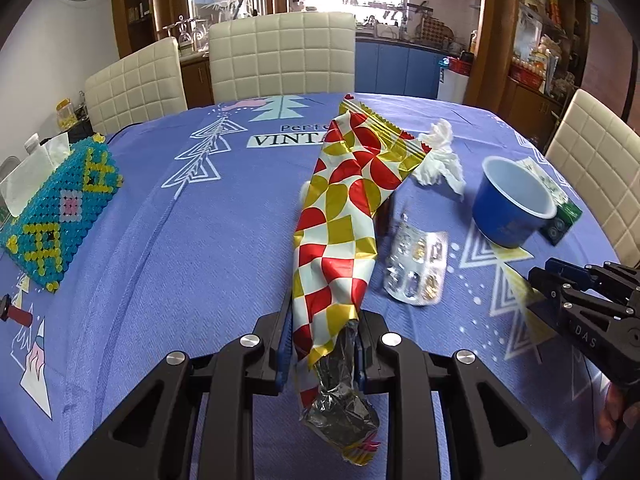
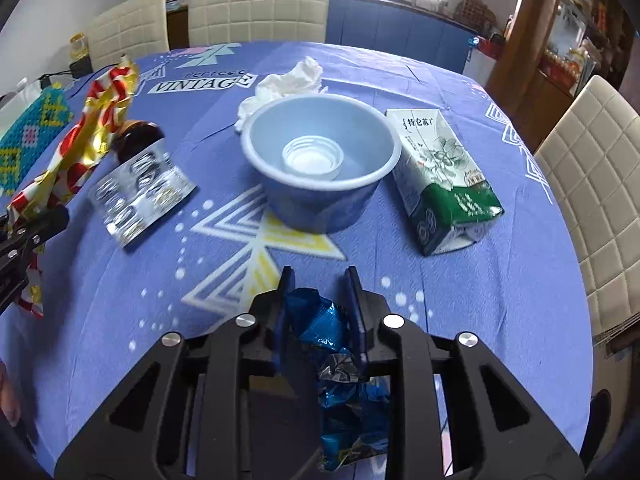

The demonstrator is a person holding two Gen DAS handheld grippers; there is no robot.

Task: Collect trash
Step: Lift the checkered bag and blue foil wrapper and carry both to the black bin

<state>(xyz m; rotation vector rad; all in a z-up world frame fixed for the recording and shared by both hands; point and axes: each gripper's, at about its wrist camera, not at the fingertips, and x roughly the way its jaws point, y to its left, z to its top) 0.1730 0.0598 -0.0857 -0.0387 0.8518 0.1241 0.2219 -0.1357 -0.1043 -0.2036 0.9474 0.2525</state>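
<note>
Blue bowl (image 2: 320,184) — small white cup (image 2: 313,159) inside

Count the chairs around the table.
3. One chair at the far edge, one to its left, one on the right side. Others may be out of view.

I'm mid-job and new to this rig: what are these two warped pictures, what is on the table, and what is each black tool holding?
There is no robot arm: a person carries a two-finger tool in each hand, each with a wide-angle camera looking along its fingers. The left view shows the left tool shut on a long red, gold and white foil wrapper. The right view shows the right tool shut on a crumpled blue foil wrapper. On the blue patterned tablecloth lie a blue plastic bowl, a green-and-white carton, a silver pill blister sheet, a crumpled white tissue, a dark brown bottle and a blue beaded tissue box.
</note>
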